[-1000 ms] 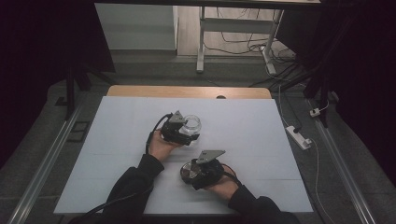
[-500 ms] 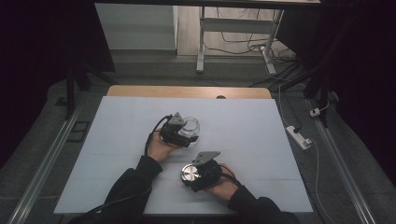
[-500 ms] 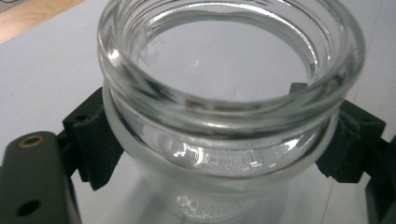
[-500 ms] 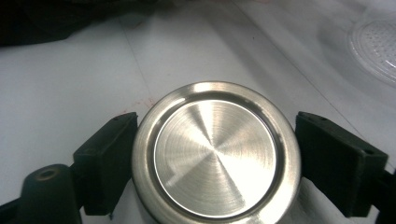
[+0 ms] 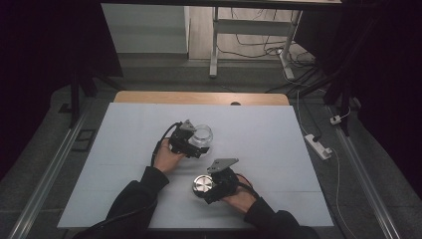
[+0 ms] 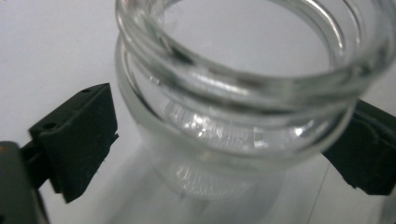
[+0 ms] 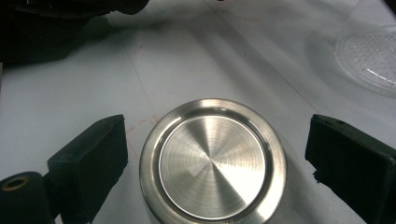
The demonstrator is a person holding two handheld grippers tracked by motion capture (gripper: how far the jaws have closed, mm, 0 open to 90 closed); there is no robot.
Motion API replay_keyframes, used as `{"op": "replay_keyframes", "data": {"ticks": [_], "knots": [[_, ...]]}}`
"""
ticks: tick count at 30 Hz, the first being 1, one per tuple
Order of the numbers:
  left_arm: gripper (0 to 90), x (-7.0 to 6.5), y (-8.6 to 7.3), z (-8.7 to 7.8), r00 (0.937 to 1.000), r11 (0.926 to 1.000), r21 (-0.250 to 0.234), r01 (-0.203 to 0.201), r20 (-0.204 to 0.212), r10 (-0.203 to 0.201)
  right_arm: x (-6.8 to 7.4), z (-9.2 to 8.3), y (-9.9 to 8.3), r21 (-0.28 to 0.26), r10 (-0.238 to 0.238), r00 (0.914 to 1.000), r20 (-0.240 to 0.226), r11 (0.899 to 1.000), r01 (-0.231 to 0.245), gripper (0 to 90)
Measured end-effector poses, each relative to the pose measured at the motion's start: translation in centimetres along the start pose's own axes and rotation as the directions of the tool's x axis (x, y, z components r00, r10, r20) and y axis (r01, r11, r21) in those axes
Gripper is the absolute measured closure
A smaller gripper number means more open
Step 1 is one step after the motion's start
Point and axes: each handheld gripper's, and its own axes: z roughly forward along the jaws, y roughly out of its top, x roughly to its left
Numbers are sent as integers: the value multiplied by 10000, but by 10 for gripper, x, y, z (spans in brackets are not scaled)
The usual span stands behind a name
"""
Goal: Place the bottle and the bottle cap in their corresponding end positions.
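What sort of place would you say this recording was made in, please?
Most likely a lab or workshop set up for recording. A white-topped table stands on a dim grey floor, a power strip and loose cables lie beside it, and a person works handheld grippers around a glass jar and metal lid.

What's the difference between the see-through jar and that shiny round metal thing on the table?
The glass jar is clear and open-mouthed, while the metal lid is opaque brushed silver with a flat closed top. The jar sits farther up the table between the left tool's jaws; the lid lies nearer the person, between the right tool's jaws, with gaps on both sides. Both are round and rest on the white table.
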Motion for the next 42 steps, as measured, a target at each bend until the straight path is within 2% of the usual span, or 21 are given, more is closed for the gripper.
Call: {"op": "replay_keyframes", "data": {"ticks": [2,4,6,8,17,22,28,35,37,42], "knots": [[18,1,-2,-5,10000,10000,-75,39,-50,-40,0,-1,1,-25,56,10000,-41,10000,-56,54],[16,2,-3,-10,9994,9993,-154,336,89,-334,-1,-3,1,-99,142,9999,-69,9998,-142,54],[5,2,-4,-15,9989,9990,-152,415,243,-411,-1,-3,2,-207,215,9997,-93,9996,-217,47],[1,-1,-4,-18,9992,9993,-128,363,160,-361,0,-4,3,-251,219,9997,-75,9994,-221,30],[0,-10,-14,-34,9991,9999,-129,103,407,-98,3,-10,6,-757,142,9999,24,9970,-140,15],[0,-13,-19,-40,9941,9984,-423,379,1031,-334,3,-13,7,-921,154,9998,80,9956,-146,13],[0,-20,-25,-47,9915,9985,-407,376,1263,-322,2,-19,7,-1011,206,9997,97,9947,-195,10],[0,-24,-34,-60,9837,9944,-753,741,1696,-605,-1,-27,5,-1185,279,9995,110,9926,-264,6],[0,-26,-35,-64,9816,9944,-766,729,1821,-579,-1,-29,5,-1215,302,9994,142,9922,-282,4],[0,-34,-39,-69,9838,9973,-556,469,1753,-365,-3,-35,4,-1238,265,9991,320,9921,-223,0]]}}
